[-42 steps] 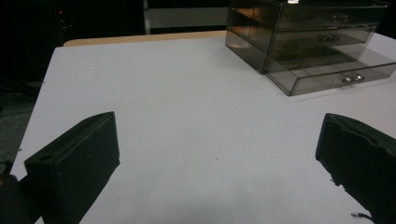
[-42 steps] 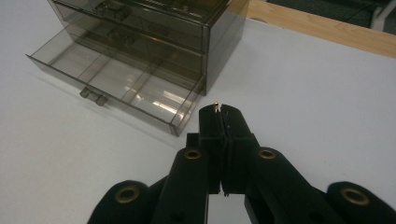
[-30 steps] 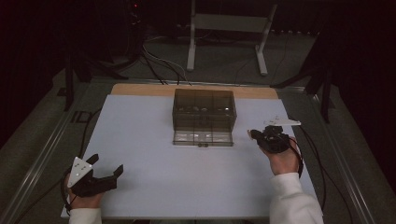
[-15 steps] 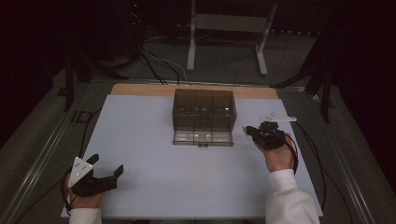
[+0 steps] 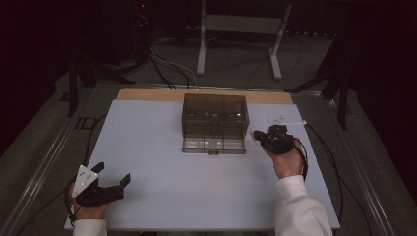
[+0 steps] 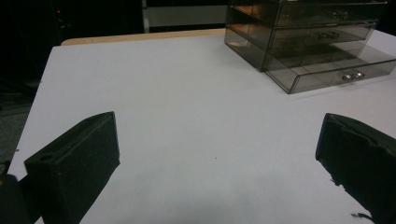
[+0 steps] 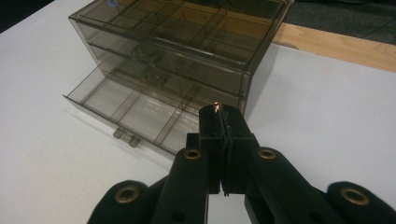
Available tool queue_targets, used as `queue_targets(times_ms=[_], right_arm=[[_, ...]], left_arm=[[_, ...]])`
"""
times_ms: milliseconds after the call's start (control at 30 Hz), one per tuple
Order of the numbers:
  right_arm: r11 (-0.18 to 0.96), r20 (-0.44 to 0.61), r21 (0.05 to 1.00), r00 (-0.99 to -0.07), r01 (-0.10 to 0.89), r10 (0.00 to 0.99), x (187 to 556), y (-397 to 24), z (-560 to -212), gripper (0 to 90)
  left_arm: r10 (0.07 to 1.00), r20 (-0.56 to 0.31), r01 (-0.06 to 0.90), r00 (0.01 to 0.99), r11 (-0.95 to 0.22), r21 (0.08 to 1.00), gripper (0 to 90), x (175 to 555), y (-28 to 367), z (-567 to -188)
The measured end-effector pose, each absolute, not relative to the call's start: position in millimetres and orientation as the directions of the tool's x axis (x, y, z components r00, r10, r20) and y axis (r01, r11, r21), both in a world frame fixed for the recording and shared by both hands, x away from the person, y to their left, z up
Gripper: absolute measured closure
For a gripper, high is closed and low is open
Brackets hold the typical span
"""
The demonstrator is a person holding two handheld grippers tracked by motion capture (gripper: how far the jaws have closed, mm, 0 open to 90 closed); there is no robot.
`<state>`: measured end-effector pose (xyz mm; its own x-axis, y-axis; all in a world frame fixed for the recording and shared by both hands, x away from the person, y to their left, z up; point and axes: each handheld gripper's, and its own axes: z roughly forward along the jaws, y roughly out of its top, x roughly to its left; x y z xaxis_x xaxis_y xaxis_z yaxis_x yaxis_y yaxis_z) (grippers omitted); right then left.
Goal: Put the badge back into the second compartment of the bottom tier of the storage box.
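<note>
Dark floor and a grey metal stand point(image 5: 236, 29) surround the white table top point(image 5: 157, 162) in the high view, where a smoky transparent plastic drawer organiser point(image 5: 215, 115) stands toward the far middle with its bottom drawer point(image 5: 214, 145) pulled out toward me. My left gripper point(image 5: 110, 184) rests low at the near left corner, its jaws spread wide with nothing between them, well apart from the organiser. My right gripper point(image 5: 256, 135) sits just beside the organiser's right front corner, near the open drawer, with a small flat white piece point(image 5: 286, 120) lying on the table just behind it. From the left gripper view, my two black jaws stand far apart over bare white table, and the organiser is at the upper right, its open drawer showing a pair of small clear knobs point(image 6: 352, 75). From the right gripper view, my jaws are pressed together on a tiny thin thing with an orange-glinting tip point(image 7: 216, 106) that sticks up at the fingertips; what it is I cannot tell. Beyond the tips lies the open bottom drawer, split by dividers into compartments, with the two upper drawers closed above it.
</note>
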<state>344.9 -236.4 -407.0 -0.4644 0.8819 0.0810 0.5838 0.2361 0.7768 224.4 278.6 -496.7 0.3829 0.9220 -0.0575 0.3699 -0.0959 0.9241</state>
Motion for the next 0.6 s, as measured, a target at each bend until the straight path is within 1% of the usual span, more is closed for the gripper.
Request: queue_targets(times_ms=[600], right_arm=[[0.218,0.112,0.782,-0.477,0.584,0.872,355,-218,-408,89.3]], left_arm=[[0.922,-0.056,0.369,0.384,-0.098,0.924,0.4,224,279,-497]])
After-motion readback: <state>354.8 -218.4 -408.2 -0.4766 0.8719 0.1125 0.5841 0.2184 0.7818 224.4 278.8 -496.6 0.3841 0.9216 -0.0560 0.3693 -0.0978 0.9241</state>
